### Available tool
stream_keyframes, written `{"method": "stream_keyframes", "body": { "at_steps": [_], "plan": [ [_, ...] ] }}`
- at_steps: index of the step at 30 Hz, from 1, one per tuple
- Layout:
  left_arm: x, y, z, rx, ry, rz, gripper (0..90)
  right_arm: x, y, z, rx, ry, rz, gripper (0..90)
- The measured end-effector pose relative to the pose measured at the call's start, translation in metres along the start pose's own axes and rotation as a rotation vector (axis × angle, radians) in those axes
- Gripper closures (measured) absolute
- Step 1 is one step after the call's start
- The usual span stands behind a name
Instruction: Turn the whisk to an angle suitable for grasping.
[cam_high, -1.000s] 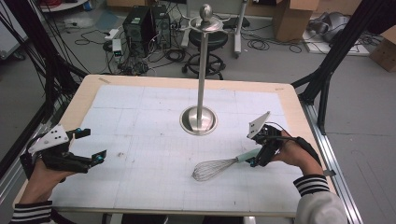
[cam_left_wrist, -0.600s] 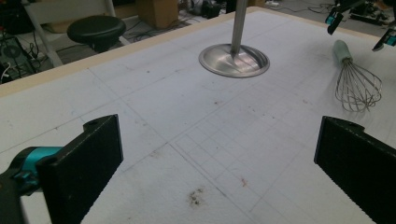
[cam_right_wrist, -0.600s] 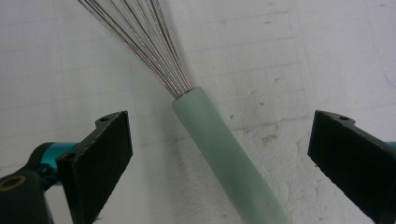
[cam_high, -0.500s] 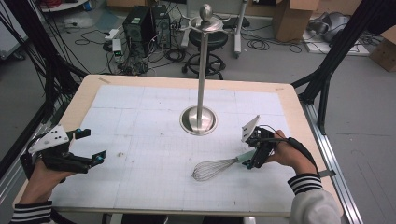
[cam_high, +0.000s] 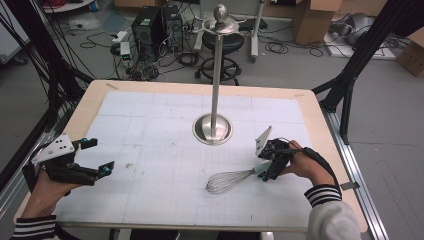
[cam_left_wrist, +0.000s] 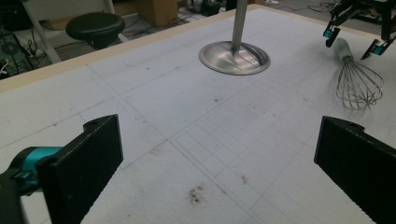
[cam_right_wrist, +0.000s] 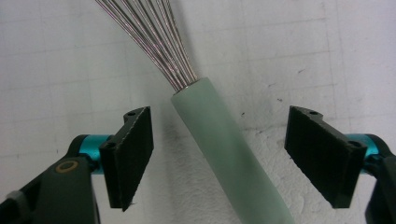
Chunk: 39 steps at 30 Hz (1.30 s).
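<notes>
Whisk (cam_high: 231, 179) lies flat on the desk (cam_high: 310, 107), front-right, wire head pointing left, pale green handle (cam_right_wrist: 224, 154) twd the right hand (cam_high: 310, 167). Right tongs (cam_high: 267, 172) spread wide, straddling the handle, one jaw each side, neither touching it; tips look just above the mat, hard to be sure. Left tongs (cam_high: 97, 159) also released, jaws apart, nothing betw them, front-left, well apart from whisk. Metal stand (cam_high: 213, 127) upright mid-desk, behind the whisk.

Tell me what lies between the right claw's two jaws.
The whisk's pale green handle lies on the table between the open jaws of the right claw, touching neither, as the right gripper view shows; its wires fan away ahead.
</notes>
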<state>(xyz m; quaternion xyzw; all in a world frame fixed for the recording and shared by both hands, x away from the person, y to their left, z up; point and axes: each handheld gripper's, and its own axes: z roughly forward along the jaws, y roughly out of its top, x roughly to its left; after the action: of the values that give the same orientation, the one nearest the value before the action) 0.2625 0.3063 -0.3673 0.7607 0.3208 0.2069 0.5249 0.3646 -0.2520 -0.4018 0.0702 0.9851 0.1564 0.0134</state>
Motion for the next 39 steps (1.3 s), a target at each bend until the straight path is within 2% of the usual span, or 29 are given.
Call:
{"method": "stream_keyframes", "body": {
  "at_steps": [7,10,12,15,18,23,26,34,38,39],
  "plan": [
    [-0.0002,-0.0004,0.0004,0.002,0.001,-0.002,1.7,0.0014,0.0013,0.0034,0.017,0.017,-0.027,33.7],
    [-0.0007,-0.0005,0.0011,0.004,0.001,-0.003,1.7,0.0025,0.0012,0.0029,0.028,0.021,-0.017,36.2],
    [-0.0008,-0.0005,0.0015,0.005,0.000,-0.004,1.7,0.0020,0.0013,0.0031,0.024,0.022,-0.034,39.5],
    [-0.0006,-0.0005,0.0018,0.008,-0.002,-0.001,1.7,0.0028,0.0015,0.0039,0.040,0.026,-0.032,40.5],
    [-0.0010,-0.0009,0.0026,0.010,-0.003,-0.002,1.7,0.0037,0.0022,0.0058,0.053,0.021,-0.040,43.1],
    [-0.0011,-0.0011,0.0032,0.013,-0.002,0.000,1.7,0.0031,0.0031,0.0048,0.055,0.003,-0.052,52.6],
    [-0.0012,-0.0012,0.0029,0.014,-0.002,0.000,1.7,0.0041,0.0034,0.0048,0.067,-0.004,-0.055,53.3],
    [-0.0014,-0.0012,0.0033,0.013,-0.002,-0.002,1.7,0.0070,0.0055,0.0053,0.084,-0.022,-0.100,56.9],
    [-0.0018,-0.0012,0.0036,0.010,-0.001,-0.005,1.7,0.0082,0.0062,0.0048,0.094,-0.015,-0.107,58.7],
    [-0.0017,-0.0011,0.0035,0.011,-0.003,-0.003,1.7,0.0079,0.0064,0.0050,0.092,-0.008,-0.113,61.5]
  ]
}}
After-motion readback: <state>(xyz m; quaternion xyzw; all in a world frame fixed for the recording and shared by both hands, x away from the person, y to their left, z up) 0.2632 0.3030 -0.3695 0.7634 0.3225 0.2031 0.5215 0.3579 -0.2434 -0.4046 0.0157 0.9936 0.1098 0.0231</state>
